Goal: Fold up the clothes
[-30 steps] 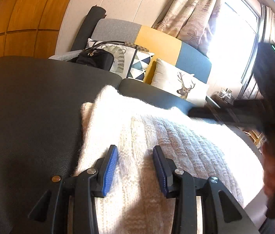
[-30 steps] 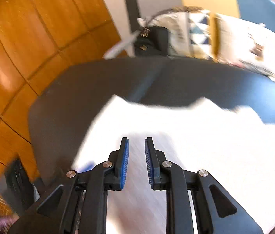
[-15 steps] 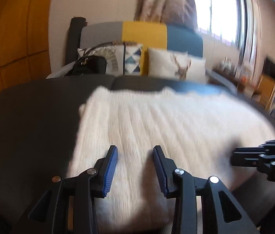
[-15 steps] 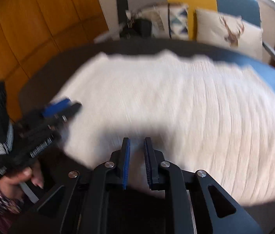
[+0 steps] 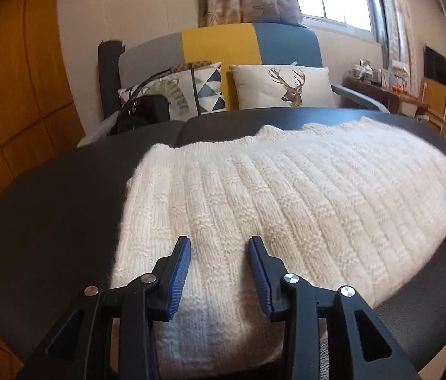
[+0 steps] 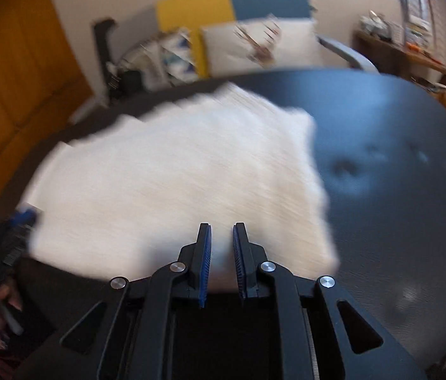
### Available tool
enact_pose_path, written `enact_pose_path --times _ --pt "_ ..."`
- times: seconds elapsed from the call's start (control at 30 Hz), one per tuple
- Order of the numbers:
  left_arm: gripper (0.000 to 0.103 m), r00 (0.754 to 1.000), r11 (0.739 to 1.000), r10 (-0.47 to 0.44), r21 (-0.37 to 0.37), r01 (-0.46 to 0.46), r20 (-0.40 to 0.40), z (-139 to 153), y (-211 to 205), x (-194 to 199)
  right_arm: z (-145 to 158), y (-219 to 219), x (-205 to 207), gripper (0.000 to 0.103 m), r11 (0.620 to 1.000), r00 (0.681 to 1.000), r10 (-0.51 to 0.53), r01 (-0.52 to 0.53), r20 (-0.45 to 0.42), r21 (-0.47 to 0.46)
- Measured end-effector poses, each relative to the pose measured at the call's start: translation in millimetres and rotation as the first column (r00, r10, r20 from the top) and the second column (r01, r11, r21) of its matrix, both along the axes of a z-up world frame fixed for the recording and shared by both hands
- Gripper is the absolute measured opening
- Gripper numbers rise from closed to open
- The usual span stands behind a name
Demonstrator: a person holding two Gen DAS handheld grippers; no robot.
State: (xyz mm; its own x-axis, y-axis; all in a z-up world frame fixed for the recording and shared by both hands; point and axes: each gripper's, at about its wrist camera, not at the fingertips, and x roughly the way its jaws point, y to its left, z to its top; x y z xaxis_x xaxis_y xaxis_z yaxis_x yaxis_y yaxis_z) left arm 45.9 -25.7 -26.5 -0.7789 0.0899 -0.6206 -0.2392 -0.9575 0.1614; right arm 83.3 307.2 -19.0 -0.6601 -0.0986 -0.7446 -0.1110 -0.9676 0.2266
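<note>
Left wrist view: the left tool [image 5: 219, 250] hovers half open over the near edge of the white sweater [image 5: 286, 196], which lies spread on the dark counter [image 5: 48, 209]; nothing is pinched. If it closes from here, the pads may catch only the top layer of the thick knit, and the fold would drag crooked. A second ago this view was tilted and the sweater filled less of it; now it sits level.

Right wrist view: the right tool [image 6: 222, 247] is closing, with nothing between its pads, above the sweater's [image 6: 175, 171] near right corner. Heavy blur suggests speed, so it could overshoot the edge. Earlier it hung over the sweater's middle.
</note>
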Motion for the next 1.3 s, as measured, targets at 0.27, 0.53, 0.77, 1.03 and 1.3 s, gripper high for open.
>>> enact_pose_path --times 0.27,0.53,0.77,1.03,1.3 --pt "0.040 1.000 1.000 0.009 -0.003 -0.009 -0.014 -5.6 -2.0 3.3 10.2 7.5 15.7 0.012 0.995 0.998 -0.041 0.036 -0.056 -0.094" --pt "0.041 1.000 1.000 -0.005 0.013 0.005 -0.007 -6.5 -7.8 3.2 -5.0 20.4 21.2 0.007 0.991 0.997 -0.076 0.075 -0.011 -0.109" --pt "0.041 1.000 0.998 0.028 0.059 -0.029 0.013 2.5 -6.8 1.0 20.1 19.4 15.2 0.010 0.987 0.995 -0.060 0.046 -0.085 -0.152" --pt "0.045 0.999 0.999 0.048 -0.012 -0.048 0.018 8.3 -0.2 -39.3 13.1 -5.4 -59.1 0.009 1.000 0.999 0.011 -0.011 -0.050 0.003" --pt "0.047 0.998 0.993 0.052 0.104 -0.055 0.031 -2.5 -16.9 -38.5 -15.8 39.9 -39.3 0.000 0.987 0.991 -0.120 0.112 -0.062 -0.112"
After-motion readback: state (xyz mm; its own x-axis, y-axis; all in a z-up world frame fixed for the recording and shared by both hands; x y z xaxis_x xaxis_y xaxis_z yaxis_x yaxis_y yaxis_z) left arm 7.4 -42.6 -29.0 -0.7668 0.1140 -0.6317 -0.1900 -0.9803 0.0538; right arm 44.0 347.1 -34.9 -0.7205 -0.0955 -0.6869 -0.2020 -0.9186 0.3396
